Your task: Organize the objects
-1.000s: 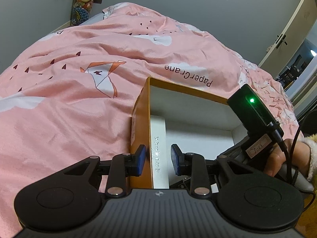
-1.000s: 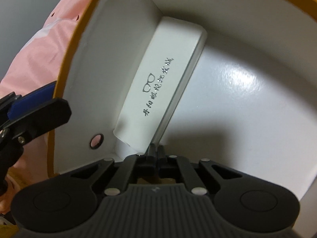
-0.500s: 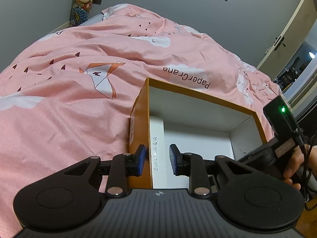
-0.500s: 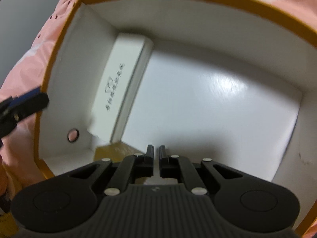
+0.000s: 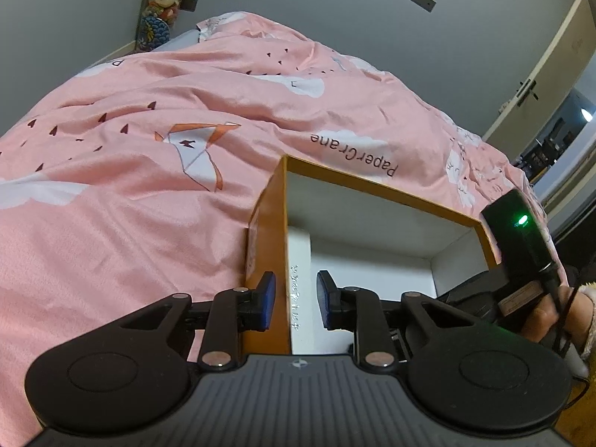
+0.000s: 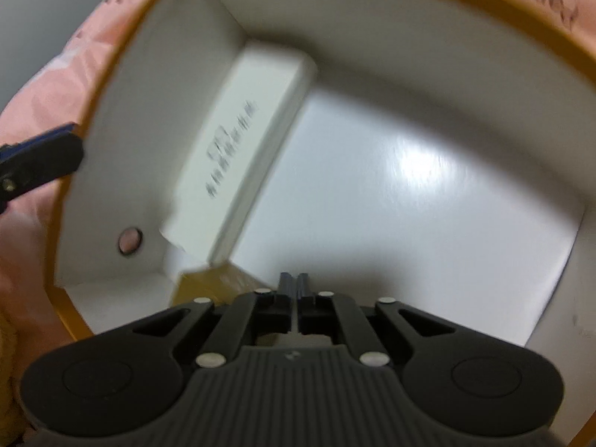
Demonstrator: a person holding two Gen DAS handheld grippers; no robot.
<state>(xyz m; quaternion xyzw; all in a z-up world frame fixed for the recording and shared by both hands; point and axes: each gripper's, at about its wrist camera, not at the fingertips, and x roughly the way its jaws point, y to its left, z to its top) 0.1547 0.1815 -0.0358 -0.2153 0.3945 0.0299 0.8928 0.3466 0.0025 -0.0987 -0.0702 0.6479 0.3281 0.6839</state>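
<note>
An orange box [image 5: 265,223] with a white inside lies on the pink bed. A white glasses case [image 6: 238,164] with printed lettering stands on edge along the box's left wall. My left gripper [image 5: 296,298] straddles that wall and the case [image 5: 298,257]; its jaws are closing, and a gap shows beside the right pad. Its blue pad [image 6: 41,149] also shows outside the wall in the right wrist view. My right gripper [image 6: 297,285] hovers over the box floor; its jaws are opening by a thin slit, with nothing between them.
A pink quilt [image 5: 149,201] printed with paper cranes covers the bed around the box. A tan object [image 6: 208,283] lies in the box's near left corner, and a round hole [image 6: 129,241] pierces the left wall. A door [image 5: 536,85] stands at the far right.
My right gripper has drawn back from the end of the case, so more of the box shows. The left jaws have narrowed a little around the wall and case.
</note>
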